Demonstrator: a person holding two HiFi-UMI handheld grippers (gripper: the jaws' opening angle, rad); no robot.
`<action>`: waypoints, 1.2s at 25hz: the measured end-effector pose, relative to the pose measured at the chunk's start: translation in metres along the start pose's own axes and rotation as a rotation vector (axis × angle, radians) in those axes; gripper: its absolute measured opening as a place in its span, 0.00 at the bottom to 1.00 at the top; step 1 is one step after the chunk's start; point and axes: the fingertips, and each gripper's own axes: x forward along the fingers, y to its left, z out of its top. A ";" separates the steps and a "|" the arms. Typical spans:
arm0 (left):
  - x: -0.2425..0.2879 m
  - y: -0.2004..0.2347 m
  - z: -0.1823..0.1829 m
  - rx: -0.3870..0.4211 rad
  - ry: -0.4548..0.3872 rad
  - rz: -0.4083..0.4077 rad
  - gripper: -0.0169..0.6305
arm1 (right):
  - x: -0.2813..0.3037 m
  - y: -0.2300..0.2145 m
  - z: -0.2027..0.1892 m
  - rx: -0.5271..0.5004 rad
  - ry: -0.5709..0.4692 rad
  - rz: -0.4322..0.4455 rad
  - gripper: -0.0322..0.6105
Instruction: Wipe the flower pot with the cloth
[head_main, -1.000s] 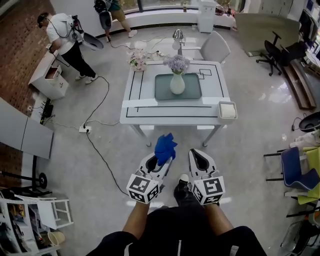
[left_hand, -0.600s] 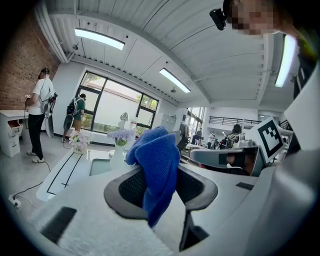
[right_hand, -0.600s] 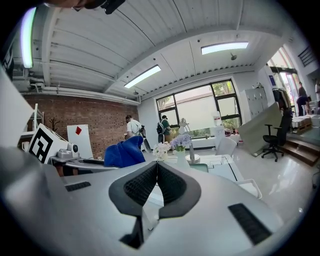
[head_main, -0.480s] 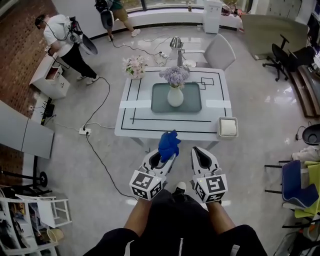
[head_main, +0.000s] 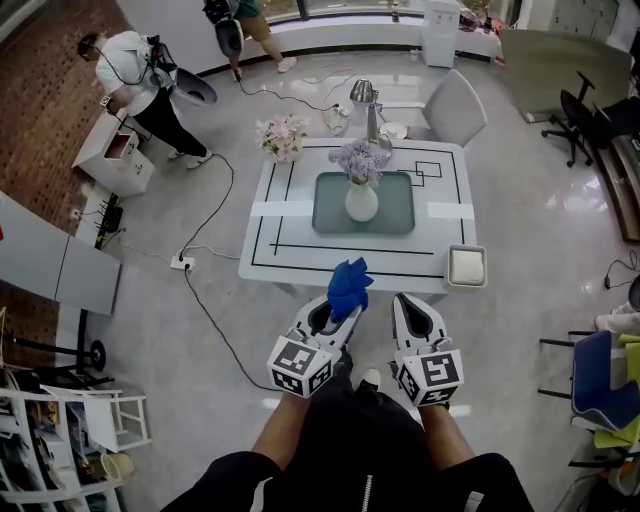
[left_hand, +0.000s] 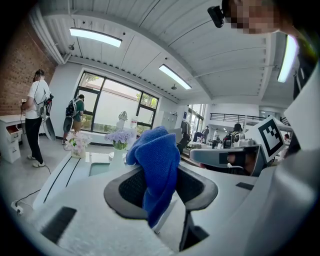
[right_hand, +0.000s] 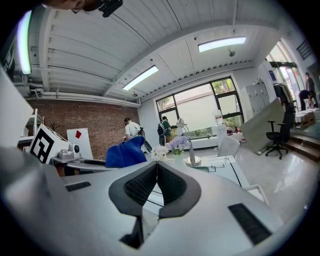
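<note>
- The left tool (left_hand: 159, 186) was clamped on a blue cloth (left_hand: 156, 160). The cloth bunched up above the jaws and hung down between them.
- The right tool (right_hand: 156, 170) was closed, its two jaws pressed together with nothing between them.
- From the head view, both tools were held side by side in front of the person's body, over the floor, at the near edge of a white desk (head_main: 300, 250).
- The flower pot (head_main: 361, 203), white and filled with lilac flowers, stood upright on a grey-green mat (head_main: 332, 212) in the middle of the desk. It was well apart from both tools and from the cloth.
- A small white tray (head_main: 467, 267) sat at the desk's near right corner.
- A second bunch of pale pink flowers (head_main: 281, 136) stood at the far left corner.
- A white chair (head_main: 455, 103) stood just beyond the desk.
- Two people (head_main: 140, 75) stood farther off, near a brick wall and the windows.
</note>
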 end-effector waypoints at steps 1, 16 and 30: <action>0.002 0.002 -0.001 0.000 0.000 0.001 0.27 | 0.002 -0.001 -0.001 0.001 0.001 0.000 0.06; 0.064 0.082 0.014 -0.002 0.008 -0.039 0.27 | 0.100 -0.017 0.005 -0.008 0.040 -0.015 0.06; 0.126 0.221 0.009 -0.071 0.086 -0.062 0.27 | 0.242 -0.021 0.020 -0.034 0.132 -0.031 0.06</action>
